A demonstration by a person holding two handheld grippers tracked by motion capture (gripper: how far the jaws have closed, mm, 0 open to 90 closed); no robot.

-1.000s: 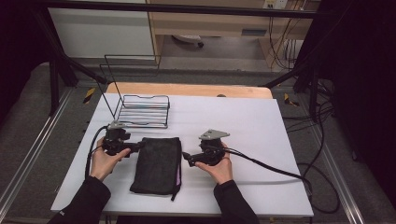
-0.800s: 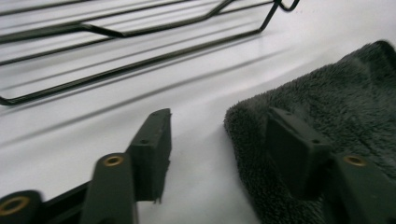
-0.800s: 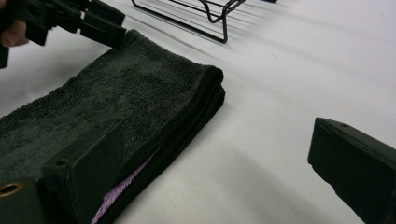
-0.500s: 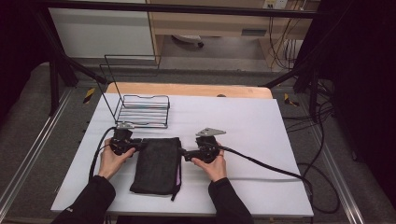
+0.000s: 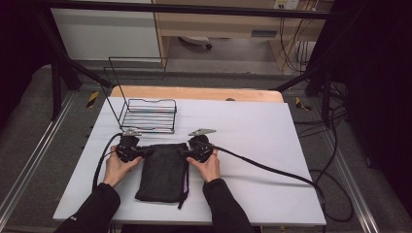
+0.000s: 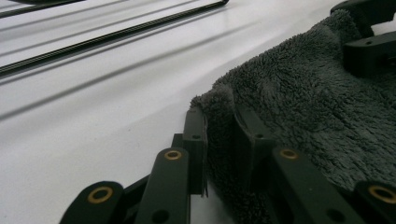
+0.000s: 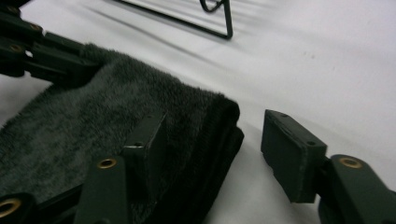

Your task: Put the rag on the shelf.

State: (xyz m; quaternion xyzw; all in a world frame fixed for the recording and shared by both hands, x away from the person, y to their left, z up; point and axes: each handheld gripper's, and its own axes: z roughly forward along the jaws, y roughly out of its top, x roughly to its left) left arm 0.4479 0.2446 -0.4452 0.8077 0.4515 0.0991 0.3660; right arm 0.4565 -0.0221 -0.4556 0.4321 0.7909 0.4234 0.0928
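A dark grey fluffy towel [image 5: 163, 170] lies folded on the white table [image 5: 252, 121]. My left gripper [image 5: 145, 151] is at its far left corner. In the left gripper view the jaws [image 6: 223, 135] have just been closing and pinch a raised fold of the towel [image 6: 317, 107]. My right gripper [image 5: 184, 151] is at the far right corner. Its jaws [image 7: 217, 140] have just been closing too. One pad [image 7: 149, 137] rests on the towel [image 7: 93, 116], and the other pad [image 7: 289, 154] stands clear of the folded edge on bare table.
A black wire rack [image 5: 148, 114] stands just beyond the towel at the back left. A wooden board [image 5: 194, 92] runs along the far edge. The right gripper's thick cable [image 5: 272, 170] trails across the table to the right.
The right gripper has slid left onto the towel's far right corner. The left gripper has edged in on the left corner, and both pairs of jaws have narrowed.
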